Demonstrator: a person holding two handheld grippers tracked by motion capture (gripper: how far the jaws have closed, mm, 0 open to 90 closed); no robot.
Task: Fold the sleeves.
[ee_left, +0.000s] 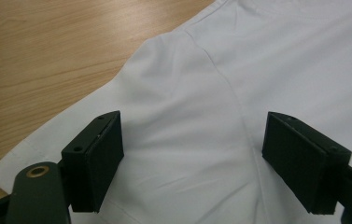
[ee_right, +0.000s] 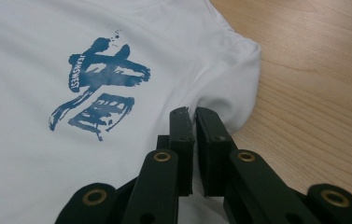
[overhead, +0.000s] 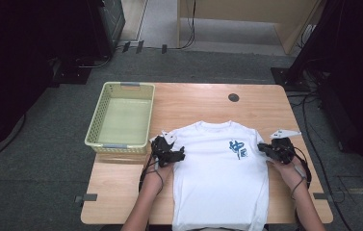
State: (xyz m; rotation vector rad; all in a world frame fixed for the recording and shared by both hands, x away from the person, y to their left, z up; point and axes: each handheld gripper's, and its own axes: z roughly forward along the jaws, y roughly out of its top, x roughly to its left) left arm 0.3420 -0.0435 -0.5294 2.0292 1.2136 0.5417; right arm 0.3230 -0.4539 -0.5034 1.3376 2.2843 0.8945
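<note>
Two grippers flank a white T-shirt (overhead: 222,168) lying flat on the wooden table (overhead: 193,103), beside an empty basket (overhead: 121,118). Left gripper view: the left gripper (ee_left: 192,154) gapes over the sleeve, ungripped. Right gripper view: the right gripper (ee_right: 194,128) is closed, seemingly pinching the other sleeve (ee_right: 232,88). Folding looks barely started; next the left should clamp its sleeve.

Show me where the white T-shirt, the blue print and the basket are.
white T-shirt (overhead: 213,178), high view, plain front below the chest.
blue print (ee_right: 100,84), right gripper view, middle of the brush strokes.
basket (overhead: 94,126), high view, left wall.
</note>
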